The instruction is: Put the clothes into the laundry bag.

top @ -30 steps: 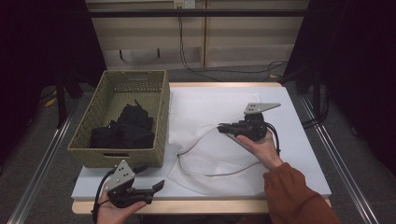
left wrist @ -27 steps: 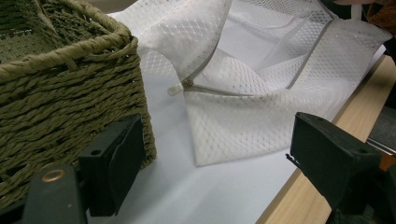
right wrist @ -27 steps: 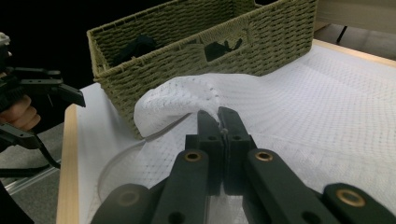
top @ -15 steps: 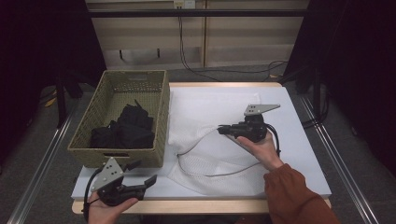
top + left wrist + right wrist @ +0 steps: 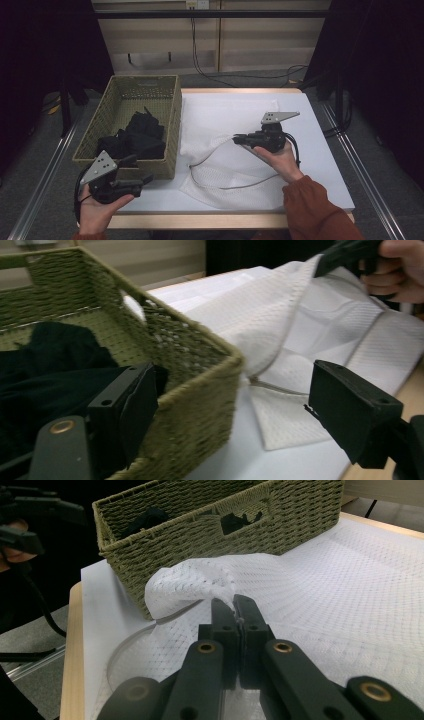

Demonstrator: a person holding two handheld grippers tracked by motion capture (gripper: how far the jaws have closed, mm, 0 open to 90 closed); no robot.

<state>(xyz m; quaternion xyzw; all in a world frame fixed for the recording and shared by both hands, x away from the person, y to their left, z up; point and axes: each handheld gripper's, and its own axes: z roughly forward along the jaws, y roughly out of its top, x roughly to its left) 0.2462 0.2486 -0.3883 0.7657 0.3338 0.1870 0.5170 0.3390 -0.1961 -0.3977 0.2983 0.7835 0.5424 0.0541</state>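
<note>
Right gripper [image 5: 239,139] pinches the white mesh laundry bag [image 5: 235,170]; left gripper [image 5: 142,170] gapes empty.
Woven olive basket [image 5: 170,125] of black clothes [image 5: 137,137] stands leftward; the bag's length runs toward the table's near edge.

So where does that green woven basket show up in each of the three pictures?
High view: the basket sits at left of centre, beside the white cloth.
Left gripper view: basket in the left half, close up.
Right gripper view: basket across the top.
Shared landmark: the white cloth touching its corner.
</note>
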